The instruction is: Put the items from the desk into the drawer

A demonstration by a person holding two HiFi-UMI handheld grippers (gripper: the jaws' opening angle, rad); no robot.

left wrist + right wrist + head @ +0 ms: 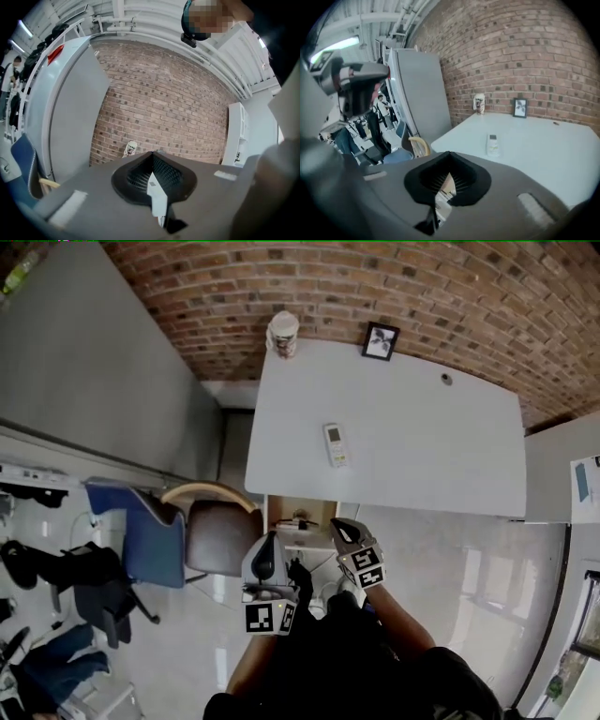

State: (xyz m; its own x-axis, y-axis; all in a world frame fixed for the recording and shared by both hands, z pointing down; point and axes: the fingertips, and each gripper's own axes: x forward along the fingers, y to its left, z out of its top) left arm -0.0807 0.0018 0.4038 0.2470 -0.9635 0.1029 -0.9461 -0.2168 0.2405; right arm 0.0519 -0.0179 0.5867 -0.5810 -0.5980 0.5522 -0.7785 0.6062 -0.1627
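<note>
A white remote [336, 444] lies near the middle of the white desk [422, 456]; the right gripper view shows the remote [492, 143] ahead of the jaws. A patterned cup [283, 334] and a small black picture frame [380, 340] stand at the desk's far edge by the brick wall. Under the near edge a drawer [300, 519] stands open with small things in it. My left gripper [274, 538] and right gripper [339, 524] hover close together just before the drawer. Both are shut and hold nothing. The left gripper view looks level at the wall and the cup [131, 148].
A brown chair [217, 531] and a blue chair [141, 531] stand left of the drawer. A grey partition [94, 362] runs along the left. A small round fitting [446, 379] sits in the desk's far right part. White cabinets [562, 474] stand to the right.
</note>
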